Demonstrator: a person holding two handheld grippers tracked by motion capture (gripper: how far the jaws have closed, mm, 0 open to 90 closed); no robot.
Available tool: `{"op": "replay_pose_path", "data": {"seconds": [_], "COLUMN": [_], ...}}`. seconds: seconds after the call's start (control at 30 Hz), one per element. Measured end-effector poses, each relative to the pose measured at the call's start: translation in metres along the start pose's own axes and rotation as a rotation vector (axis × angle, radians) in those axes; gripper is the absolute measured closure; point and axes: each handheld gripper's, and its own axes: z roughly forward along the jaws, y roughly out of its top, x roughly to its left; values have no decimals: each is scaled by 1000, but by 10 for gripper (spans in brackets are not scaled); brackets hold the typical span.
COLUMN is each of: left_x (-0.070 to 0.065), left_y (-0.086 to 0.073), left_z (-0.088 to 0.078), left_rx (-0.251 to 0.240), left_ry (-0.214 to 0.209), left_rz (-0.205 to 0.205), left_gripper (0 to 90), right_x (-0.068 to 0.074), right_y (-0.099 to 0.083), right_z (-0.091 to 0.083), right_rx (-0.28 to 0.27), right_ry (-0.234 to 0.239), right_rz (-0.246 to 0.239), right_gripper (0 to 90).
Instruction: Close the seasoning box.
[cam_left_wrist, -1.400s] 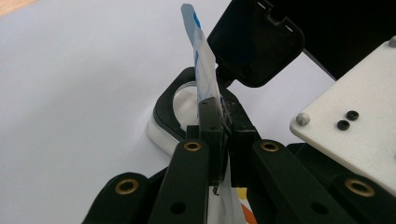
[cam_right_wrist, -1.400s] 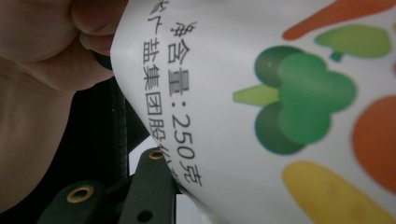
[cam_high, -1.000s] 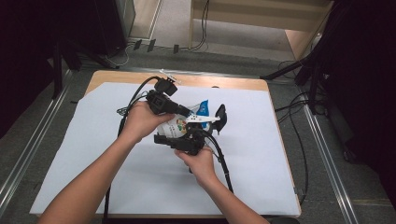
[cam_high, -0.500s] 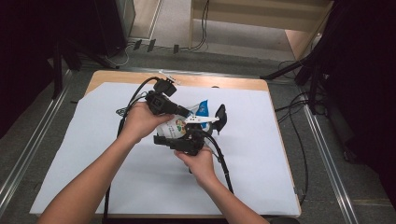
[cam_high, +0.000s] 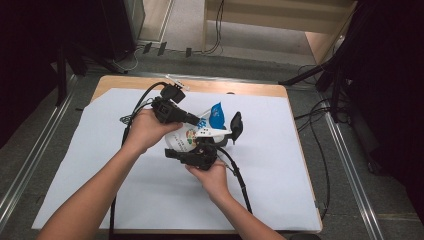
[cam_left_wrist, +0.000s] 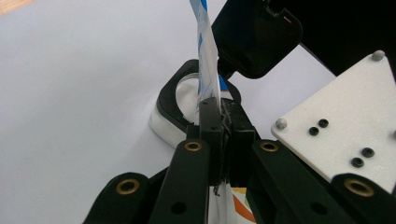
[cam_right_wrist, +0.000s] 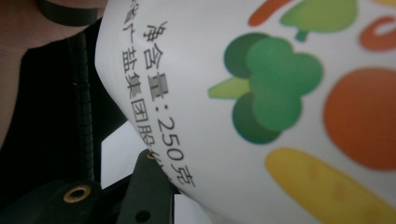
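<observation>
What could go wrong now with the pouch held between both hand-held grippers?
The left hand-held gripper pinches only the pouch's thin top edge, so it might tear or slip. The right hand-held gripper grips the printed body; squeezing or pulling harder could crumple the pouch or spill its contents onto the white sheet.

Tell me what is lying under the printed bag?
Under the printed bag lies the white sheet covering the wooden table. The spot directly beneath is hidden by bag and right gripper.

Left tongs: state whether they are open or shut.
Shut: in the left gripper view the left tongs pinch the top edge of the white pouch.
</observation>
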Motion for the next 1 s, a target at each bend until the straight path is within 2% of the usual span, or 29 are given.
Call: {"op": "replay_pose_path", "data": {"seconds": [0.27, 0.43, 0.73, 1.0], "left_x": [0, 0, 0, 2], "left_y": [-2, -3, -9, -16], "left_z": [0, 0, -7, -12], "left_rx": [-2, -3, -20, -35], "left_ry": [-11, -18, -29, -50], "left_rz": [11, 21, 37, 38], "left_gripper": [891, 891, 892, 895], "right_x": [-4, -3, -7, -4], "right_y": [-9, -11, -16, -19], "right_z": [-1, -2, -3, -2], "right_rx": [-11, -9, 2, 7], "right_ry": [-59, -70, -90, -110], "right_rz": [-11, -18, 1, -16], "right_gripper": [683, 682, 680, 681]}}
